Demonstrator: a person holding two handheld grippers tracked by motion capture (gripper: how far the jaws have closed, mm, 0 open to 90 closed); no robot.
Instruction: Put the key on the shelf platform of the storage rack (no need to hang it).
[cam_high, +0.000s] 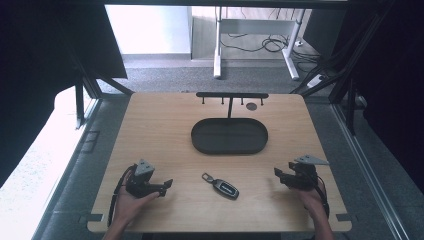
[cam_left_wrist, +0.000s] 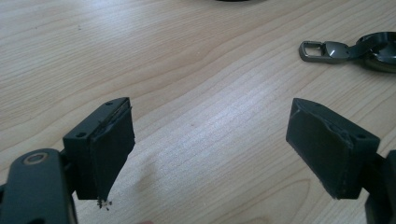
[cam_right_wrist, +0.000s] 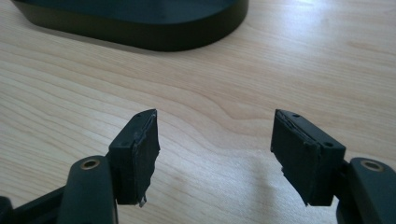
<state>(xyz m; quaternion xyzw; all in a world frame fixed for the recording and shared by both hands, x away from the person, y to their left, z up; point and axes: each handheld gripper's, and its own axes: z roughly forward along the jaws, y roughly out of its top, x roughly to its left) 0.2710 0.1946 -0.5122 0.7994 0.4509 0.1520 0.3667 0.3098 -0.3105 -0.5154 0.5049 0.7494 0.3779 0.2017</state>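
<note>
Two hand-held grippers, one per hand, rest low at the near edge of a wooden counter (cam_high: 165, 125).

Left hand-held gripper (cam_high: 167, 186): held in the person's left hand (cam_high: 131, 204), jaws spread wide with bare wood between them, nothing grasped; in the left gripper view (cam_left_wrist: 210, 149) both dark pads are clear of any object.

Right hand-held gripper (cam_high: 278, 174): held in the right hand (cam_high: 312, 199), jaws likewise released and wide apart over bare wood, seen also in the right gripper view (cam_right_wrist: 215, 154).

Car key fob (cam_high: 224, 187): dark, with a metal clip at its far-left end; lies flat on the counter between the two grippers, nearer the left one, touching neither. In the left gripper view (cam_left_wrist: 369, 49) it sits ahead and to the right of the jaws.

Oval tray (cam_high: 200, 142): black, shallow, at mid-counter beyond the fob, well apart from it.

Hook rack (cam_high: 231, 95): black bar on a post, rising behind the tray.
</note>
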